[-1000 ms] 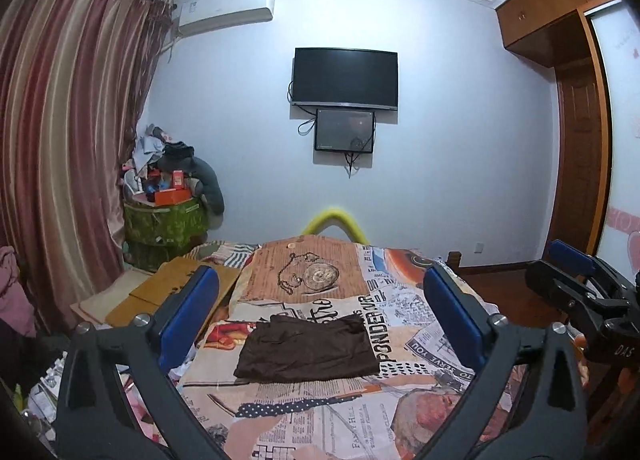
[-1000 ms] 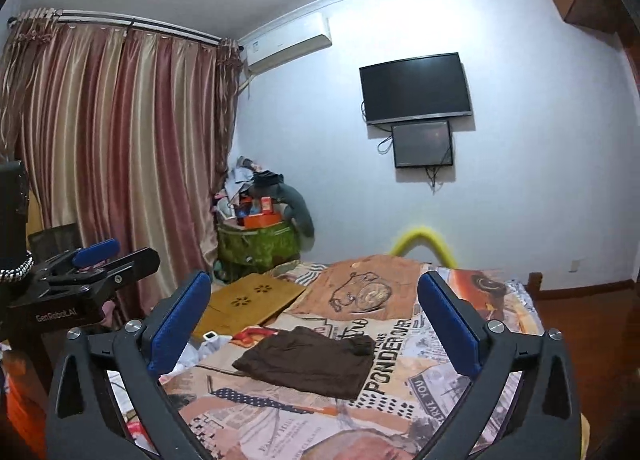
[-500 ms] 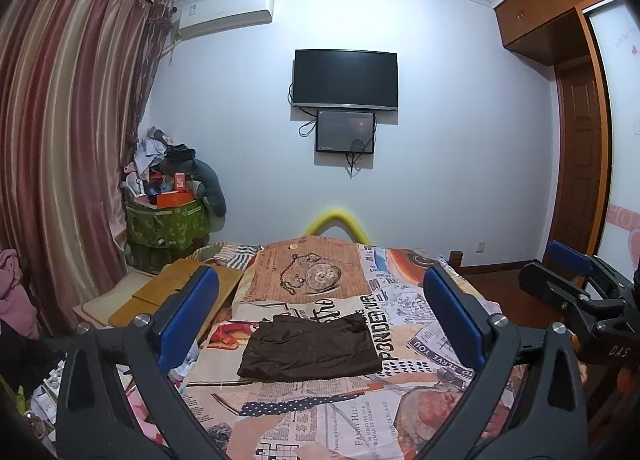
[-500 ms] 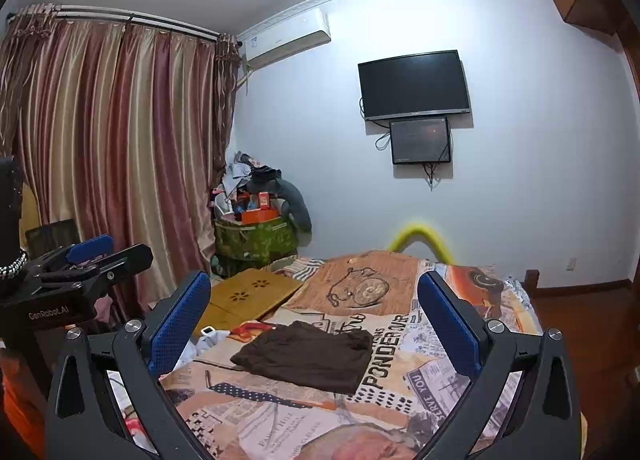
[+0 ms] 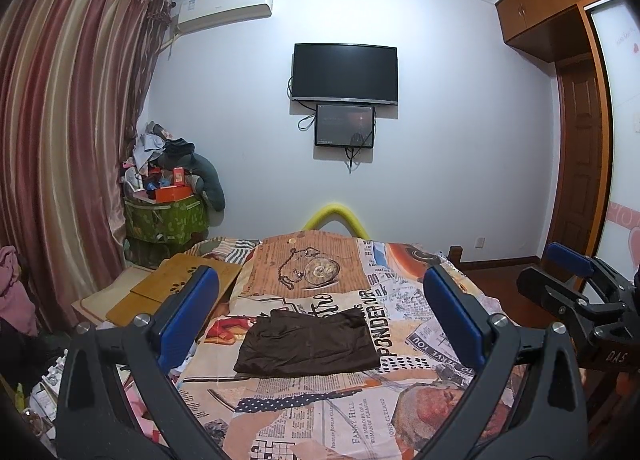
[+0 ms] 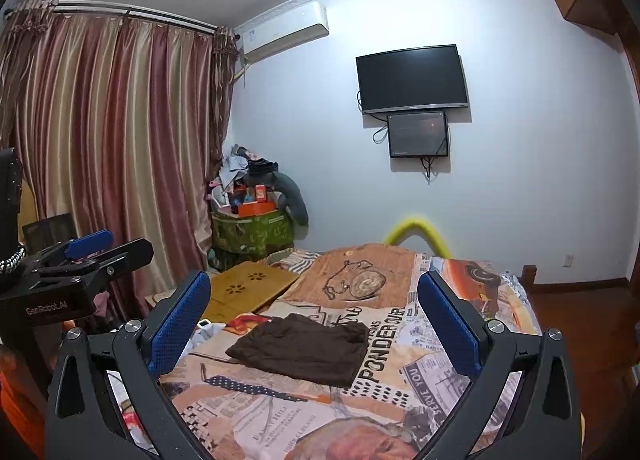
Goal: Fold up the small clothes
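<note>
A dark brown garment lies folded into a flat rectangle on the bed's newspaper-print cover; it also shows in the right wrist view. My left gripper is open and empty, held back from and above the garment. My right gripper is open and empty too, also back from the garment. Each gripper shows at the edge of the other's view: the right gripper at the right, the left gripper at the left.
A wooden lap desk lies at the bed's left side. A green bin piled with clutter stands by the striped curtain. A TV hangs on the far wall. A wooden wardrobe is at the right.
Both grippers have drifted slightly, shifting the views a little. The brown garment has not moved, and both grippers stay open.
</note>
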Tool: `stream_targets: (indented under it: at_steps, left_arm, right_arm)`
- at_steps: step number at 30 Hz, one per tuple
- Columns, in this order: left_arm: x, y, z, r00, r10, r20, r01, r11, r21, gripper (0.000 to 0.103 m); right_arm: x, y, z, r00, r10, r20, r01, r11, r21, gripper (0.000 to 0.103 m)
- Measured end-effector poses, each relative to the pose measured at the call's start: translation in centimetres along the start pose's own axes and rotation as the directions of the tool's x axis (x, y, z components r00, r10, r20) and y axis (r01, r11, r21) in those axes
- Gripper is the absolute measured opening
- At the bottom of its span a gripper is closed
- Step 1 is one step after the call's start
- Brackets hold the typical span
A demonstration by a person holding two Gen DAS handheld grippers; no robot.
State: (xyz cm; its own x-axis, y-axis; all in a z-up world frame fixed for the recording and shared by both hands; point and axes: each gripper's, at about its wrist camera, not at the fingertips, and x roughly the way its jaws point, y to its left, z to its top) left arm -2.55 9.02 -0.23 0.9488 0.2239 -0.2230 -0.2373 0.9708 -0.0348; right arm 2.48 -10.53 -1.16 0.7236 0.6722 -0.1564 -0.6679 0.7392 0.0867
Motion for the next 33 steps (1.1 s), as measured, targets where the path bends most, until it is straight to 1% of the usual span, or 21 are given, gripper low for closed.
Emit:
stream_targets:
  at_steps: [17,33]
  left_arm:
    - [-0.21,-0.07,-0.36,1.0,-0.008,0.011,0.007,1.0,0.009,0.103]
    - [-0.24,0.09,0.23,1.0,-0.027,0.003,0.027,1.0,0.004,0.103]
  right_arm:
    - [-0.14,-0.23,0.09,1.0,-0.005,-0.001,0.005,1.0,0.01,0.103]
    - [-0.19,0.09,0.2,1.0,-0.012,-0.001,0.012,1.0,0.006,0.103]
